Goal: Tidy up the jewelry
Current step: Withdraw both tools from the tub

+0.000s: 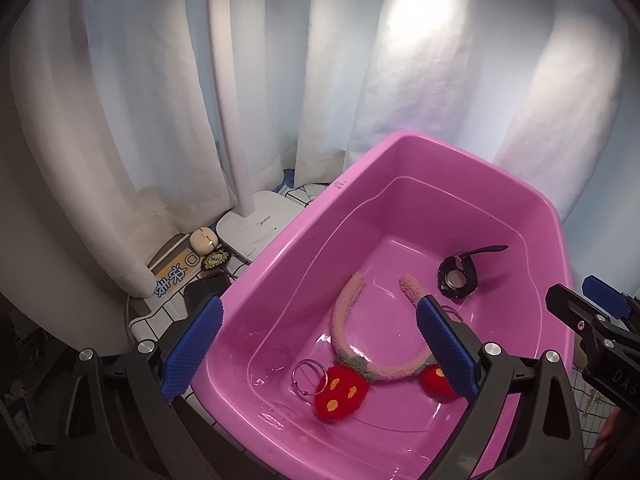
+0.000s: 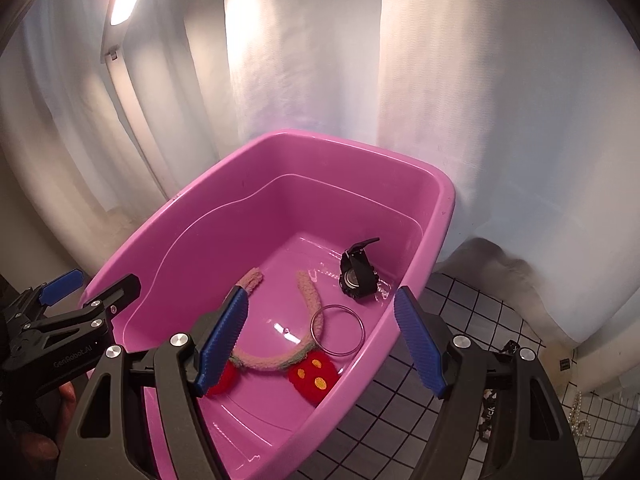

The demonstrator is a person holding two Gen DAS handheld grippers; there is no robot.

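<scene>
Both claws, left claw (image 1: 318, 354) and right claw (image 2: 320, 344), hang released above the pink tub (image 2: 420, 172); fetch remaining jewelry gently, dropping it beside the watch (image 2: 357, 276).

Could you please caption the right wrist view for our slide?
Open right gripper above a pink tub holding a strawberry headband, clear bangle and black watch.

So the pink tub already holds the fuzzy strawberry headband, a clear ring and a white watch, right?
Nearly. The pink tub holds the strawberry headband and clear ring, but the watch is black, not white, as the right wrist view shows.
</scene>
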